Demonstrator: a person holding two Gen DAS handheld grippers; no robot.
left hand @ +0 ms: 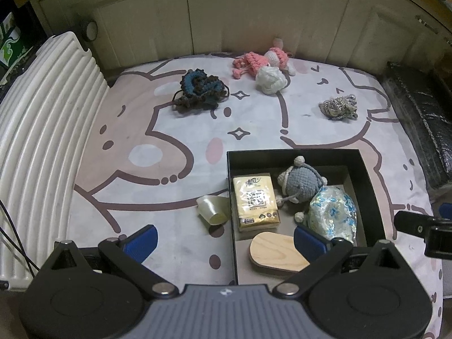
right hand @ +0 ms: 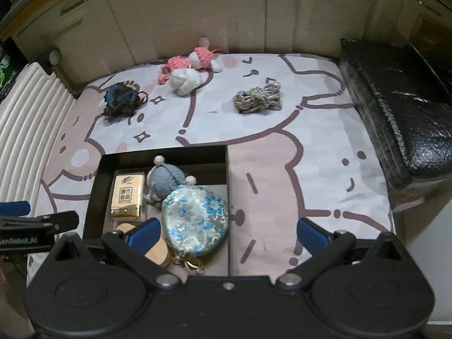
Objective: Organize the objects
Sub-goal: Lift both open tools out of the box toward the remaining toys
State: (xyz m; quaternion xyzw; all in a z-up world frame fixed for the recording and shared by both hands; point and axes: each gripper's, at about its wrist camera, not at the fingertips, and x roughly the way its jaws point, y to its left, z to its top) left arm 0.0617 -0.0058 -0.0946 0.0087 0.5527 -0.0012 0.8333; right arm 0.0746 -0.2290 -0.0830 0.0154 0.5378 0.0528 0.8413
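Left wrist: my L tongs (left hand: 224,240) spread wide, nothing between. Black box (left hand: 373,186) at 4 o'clock w/ tissue pack (left hand: 255,200), grey crochet toy (left hand: 301,182), floral pouch (left hand: 333,214). R tongs (right hand: 228,233) likewise spread, empty.

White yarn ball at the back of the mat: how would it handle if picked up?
The yarn ball looks soft and light, so fingers would probably sink in. Being round, it may roll if nudged. Loosely wound strands could snag or unravel.

The wood piece (right hand: 154,247) in the box (right hand: 93,195) is partly hidden behind the right gripper (right hand: 227,234). At 6 o'clock the box's near wall is covered. The tissue pack (right hand: 127,196) words are too small to read.
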